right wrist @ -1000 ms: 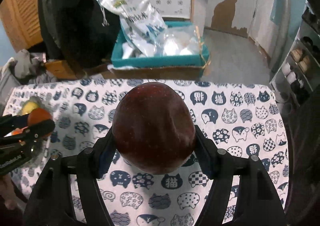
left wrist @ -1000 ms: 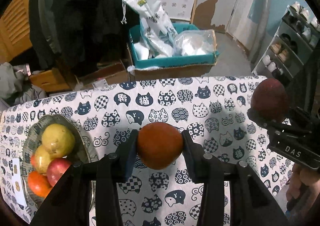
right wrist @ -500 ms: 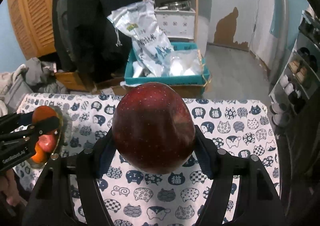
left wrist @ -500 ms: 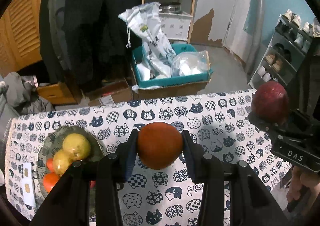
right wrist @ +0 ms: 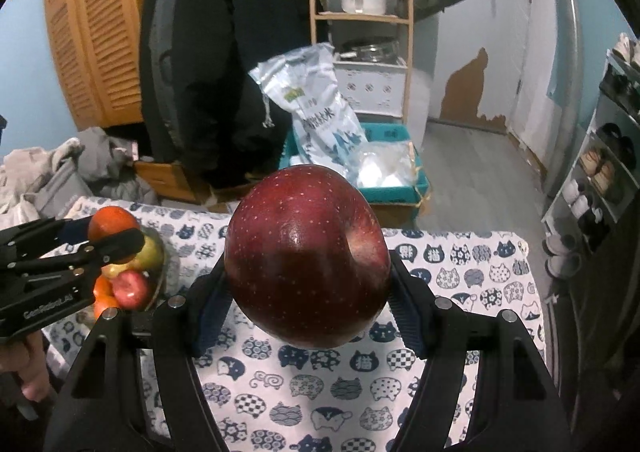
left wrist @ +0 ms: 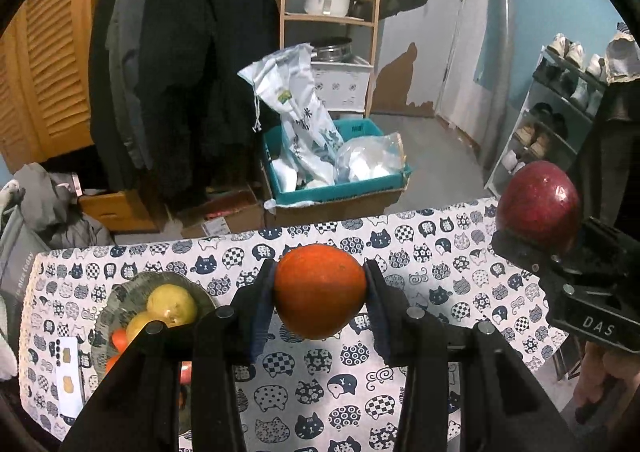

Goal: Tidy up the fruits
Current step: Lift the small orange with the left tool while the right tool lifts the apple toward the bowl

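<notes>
Left claw (left wrist: 320,290) grips an orange (left wrist: 319,290), right claw (right wrist: 308,270) an apple (right wrist: 306,256), both above the desk (left wrist: 400,252). The fruit bowl (left wrist: 114,298) sits far left; a teal box (left wrist: 340,188) stands beyond the desk.

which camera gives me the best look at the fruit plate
The left wrist view: the plate shows its rim and the yellow fruit from above. In the right wrist view the left claw hides most of it.

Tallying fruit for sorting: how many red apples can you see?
2: one red apple is clamped in the right gripper; a smaller one lies in the bowl. More may be hidden there.
</notes>
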A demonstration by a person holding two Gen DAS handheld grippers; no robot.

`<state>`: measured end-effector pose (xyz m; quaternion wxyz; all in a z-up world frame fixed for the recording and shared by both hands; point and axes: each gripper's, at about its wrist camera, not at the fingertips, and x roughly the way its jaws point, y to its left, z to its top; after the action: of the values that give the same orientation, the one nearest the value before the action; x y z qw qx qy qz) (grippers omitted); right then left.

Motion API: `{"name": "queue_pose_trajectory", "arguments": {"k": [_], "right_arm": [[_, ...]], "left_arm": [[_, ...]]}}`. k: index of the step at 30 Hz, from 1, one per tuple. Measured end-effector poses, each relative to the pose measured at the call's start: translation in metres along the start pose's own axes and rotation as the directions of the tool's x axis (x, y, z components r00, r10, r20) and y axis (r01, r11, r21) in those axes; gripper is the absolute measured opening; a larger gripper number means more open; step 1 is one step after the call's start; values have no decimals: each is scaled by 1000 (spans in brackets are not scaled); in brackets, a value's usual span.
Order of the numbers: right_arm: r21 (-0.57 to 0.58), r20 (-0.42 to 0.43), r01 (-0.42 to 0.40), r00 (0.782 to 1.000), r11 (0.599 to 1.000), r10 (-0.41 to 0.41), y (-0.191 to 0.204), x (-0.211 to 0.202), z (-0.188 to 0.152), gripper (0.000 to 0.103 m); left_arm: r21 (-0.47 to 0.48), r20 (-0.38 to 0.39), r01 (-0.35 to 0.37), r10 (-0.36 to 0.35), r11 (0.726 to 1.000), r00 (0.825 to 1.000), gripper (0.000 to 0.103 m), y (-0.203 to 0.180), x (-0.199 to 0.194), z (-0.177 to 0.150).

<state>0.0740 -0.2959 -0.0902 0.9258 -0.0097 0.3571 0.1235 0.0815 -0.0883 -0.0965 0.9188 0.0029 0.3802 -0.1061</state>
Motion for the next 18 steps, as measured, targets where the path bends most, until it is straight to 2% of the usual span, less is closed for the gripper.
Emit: {"name": "queue_pose_trajectory", "arguments": {"k": [9,18], "right_arm": [[-37,34,-57,998,998,58,25,-18,9,71],[-83,23,-124,992,989,127,65,-10,17,71]], "left_arm": [[-25,44,-8,10,1000,999,43,19,-28,-2],[-77,57,-46,51,996,997,43,56,-43,-8]]}}
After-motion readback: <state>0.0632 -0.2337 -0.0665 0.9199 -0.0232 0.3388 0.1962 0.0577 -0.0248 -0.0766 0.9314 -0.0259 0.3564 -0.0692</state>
